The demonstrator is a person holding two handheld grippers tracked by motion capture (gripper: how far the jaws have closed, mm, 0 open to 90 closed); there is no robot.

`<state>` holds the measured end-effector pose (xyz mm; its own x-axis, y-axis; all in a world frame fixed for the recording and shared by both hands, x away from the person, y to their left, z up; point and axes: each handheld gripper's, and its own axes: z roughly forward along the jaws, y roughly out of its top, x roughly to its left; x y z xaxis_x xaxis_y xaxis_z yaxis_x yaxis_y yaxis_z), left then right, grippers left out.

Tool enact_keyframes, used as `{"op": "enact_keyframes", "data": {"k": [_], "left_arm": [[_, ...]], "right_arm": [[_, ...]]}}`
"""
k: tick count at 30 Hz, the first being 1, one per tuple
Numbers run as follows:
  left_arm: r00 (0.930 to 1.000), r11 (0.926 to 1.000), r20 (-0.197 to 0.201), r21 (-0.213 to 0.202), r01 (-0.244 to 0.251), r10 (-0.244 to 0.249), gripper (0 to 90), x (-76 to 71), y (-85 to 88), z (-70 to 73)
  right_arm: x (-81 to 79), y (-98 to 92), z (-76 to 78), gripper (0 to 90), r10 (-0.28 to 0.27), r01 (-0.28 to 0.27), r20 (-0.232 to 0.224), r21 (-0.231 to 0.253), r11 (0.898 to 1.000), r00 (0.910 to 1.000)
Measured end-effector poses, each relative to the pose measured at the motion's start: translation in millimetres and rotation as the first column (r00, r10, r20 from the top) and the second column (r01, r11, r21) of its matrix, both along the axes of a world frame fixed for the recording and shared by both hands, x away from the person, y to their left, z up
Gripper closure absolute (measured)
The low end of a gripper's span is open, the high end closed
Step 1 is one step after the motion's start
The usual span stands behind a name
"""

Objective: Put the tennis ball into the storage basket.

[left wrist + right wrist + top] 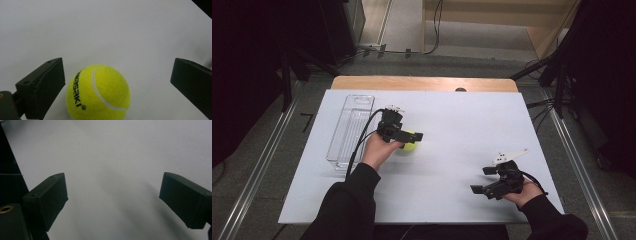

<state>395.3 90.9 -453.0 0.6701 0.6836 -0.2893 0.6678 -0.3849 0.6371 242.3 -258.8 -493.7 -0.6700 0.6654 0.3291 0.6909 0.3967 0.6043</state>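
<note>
A yellow-green tennis ball (407,148) (98,93) with black lettering rests on the white board (462,120). My left gripper (411,140) (118,72) is open around it, jaws wide apart. In the left gripper view the ball lies nearer the left jaw, with a wide gap to the right jaw. In the high view the gripper partly covers the ball. My right gripper (482,180) (112,187) is open near the board's front right, over bare board, with nothing between its jaws.
A clear plastic tray (349,131), long and narrow, stands on the board's left side, just left of my left hand. A wooden table edge (422,83) shows behind the board. Metal rails and cables run along the floor on both sides.
</note>
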Motion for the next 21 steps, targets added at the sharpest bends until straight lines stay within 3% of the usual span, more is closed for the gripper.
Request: {"op": "enact_keyframes", "data": {"k": [6, 13, 21], "left_arm": [[1.0, 0.9999, -0.005, -0.013, -0.002, 0.002, 0.1, -0.7, 0.1, -5.9], [1.0, 0.9999, -0.001, 0.015, 0.002, -0.002, 0.1, -1.3, -1.8, -12.8], [1.0, 0.9999, -0.008, 0.013, -0.002, 0.003, 0.1, -2.2, 0.0, -19.1]], "right_arm": [[-0.3, 0.1, 0.2, 6.2, 0.002, -0.002, 0.001, 0.0, 1.0, 1.0], [-0.2, 0.7, 0.1, 6.2, 0.006, -0.006, 0.0, -0.002, 1.0, 1.0], [-0.3, 1.0, 0.0, 6.2, 0.007, -0.007, -0.002, -0.005, 1.0, 1.0]]}}
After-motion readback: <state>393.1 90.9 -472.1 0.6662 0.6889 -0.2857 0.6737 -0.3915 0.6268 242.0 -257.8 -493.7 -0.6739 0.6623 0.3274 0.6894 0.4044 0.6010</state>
